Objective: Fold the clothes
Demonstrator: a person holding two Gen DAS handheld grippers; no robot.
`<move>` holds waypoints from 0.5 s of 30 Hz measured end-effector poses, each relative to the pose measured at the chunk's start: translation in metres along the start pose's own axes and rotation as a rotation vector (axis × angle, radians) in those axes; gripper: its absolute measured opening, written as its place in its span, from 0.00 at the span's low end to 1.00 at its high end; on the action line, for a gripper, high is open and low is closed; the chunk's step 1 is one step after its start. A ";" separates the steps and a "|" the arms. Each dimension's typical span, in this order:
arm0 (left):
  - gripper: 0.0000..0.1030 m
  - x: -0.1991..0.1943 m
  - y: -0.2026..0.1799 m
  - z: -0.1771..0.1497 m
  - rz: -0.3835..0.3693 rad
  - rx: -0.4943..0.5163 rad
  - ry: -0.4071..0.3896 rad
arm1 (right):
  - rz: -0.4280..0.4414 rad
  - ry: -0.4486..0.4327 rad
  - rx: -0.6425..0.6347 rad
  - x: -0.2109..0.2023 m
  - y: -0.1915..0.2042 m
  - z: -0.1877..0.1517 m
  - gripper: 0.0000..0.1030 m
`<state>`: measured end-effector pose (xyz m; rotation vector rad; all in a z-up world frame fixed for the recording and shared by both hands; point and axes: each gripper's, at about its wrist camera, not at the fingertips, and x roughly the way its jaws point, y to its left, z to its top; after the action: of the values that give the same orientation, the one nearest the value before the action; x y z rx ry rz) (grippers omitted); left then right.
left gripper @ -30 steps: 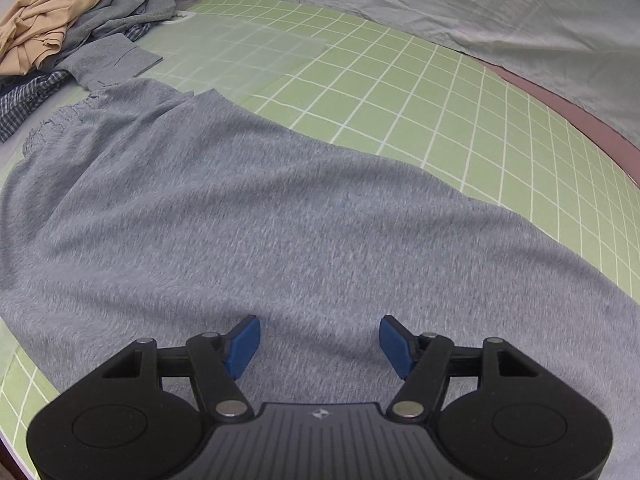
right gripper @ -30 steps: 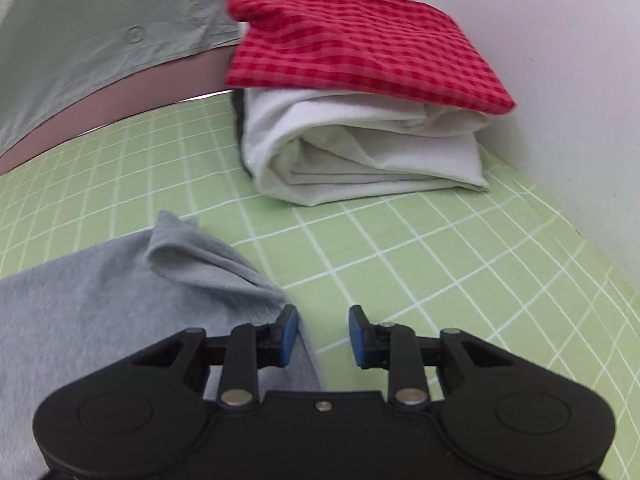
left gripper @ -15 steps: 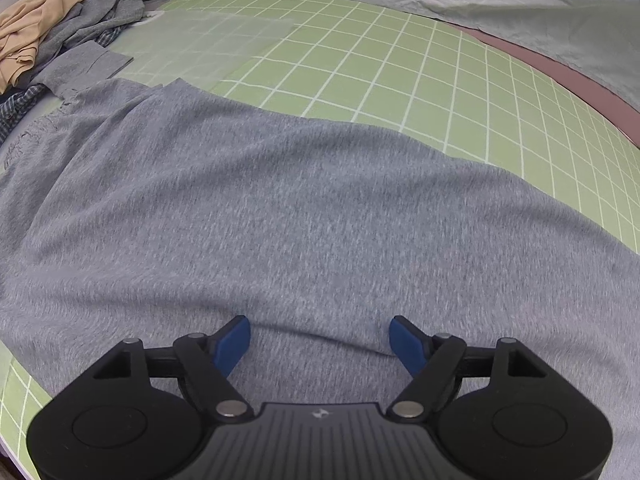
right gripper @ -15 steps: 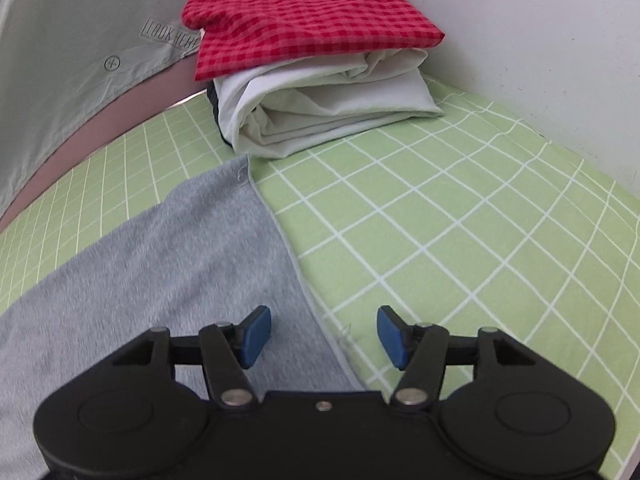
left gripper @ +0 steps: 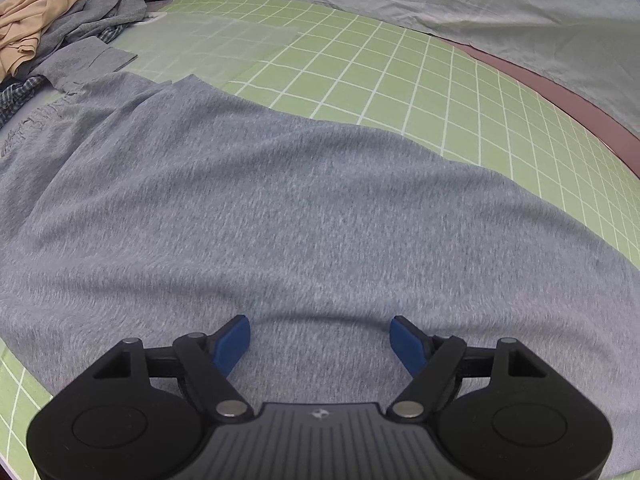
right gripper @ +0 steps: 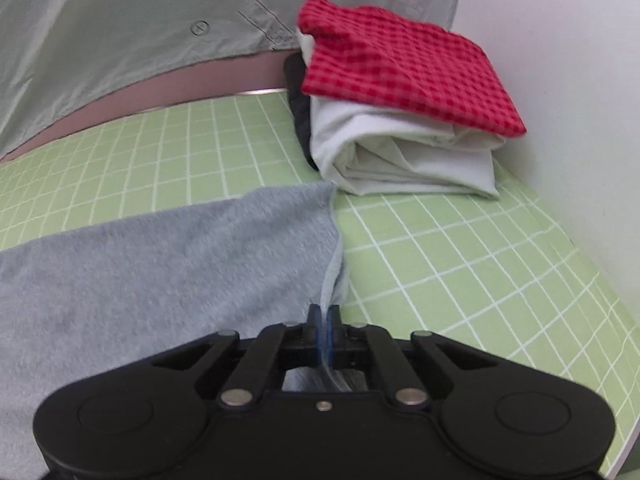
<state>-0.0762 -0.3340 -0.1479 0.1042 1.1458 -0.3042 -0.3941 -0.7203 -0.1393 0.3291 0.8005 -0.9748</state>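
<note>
Risk item: grey garment [right gripper: 168, 264] spread on green grid mat [right gripper: 460, 264], hem pinched thinly by right gripper [right gripper: 323, 320] near folded stack [right gripper: 400, 120]; left gripper [left gripper: 320, 340] spread, unengaged—lone-sided lift may slip or skew fold.
</note>
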 end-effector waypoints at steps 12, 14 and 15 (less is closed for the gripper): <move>0.84 0.005 -0.012 -0.007 0.018 0.078 -0.006 | 0.468 0.047 -0.197 -0.035 0.137 -0.017 0.11; 0.87 0.006 -0.015 -0.008 0.025 0.092 -0.005 | 0.416 0.007 -0.141 -0.039 0.117 -0.016 0.30; 0.88 0.007 -0.017 -0.009 0.033 0.102 -0.005 | 0.381 -0.011 -0.097 -0.039 0.104 -0.017 0.32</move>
<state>-0.0866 -0.3495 -0.1568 0.2111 1.1228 -0.3335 -0.3270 -0.6310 -0.1320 0.3758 0.7389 -0.5788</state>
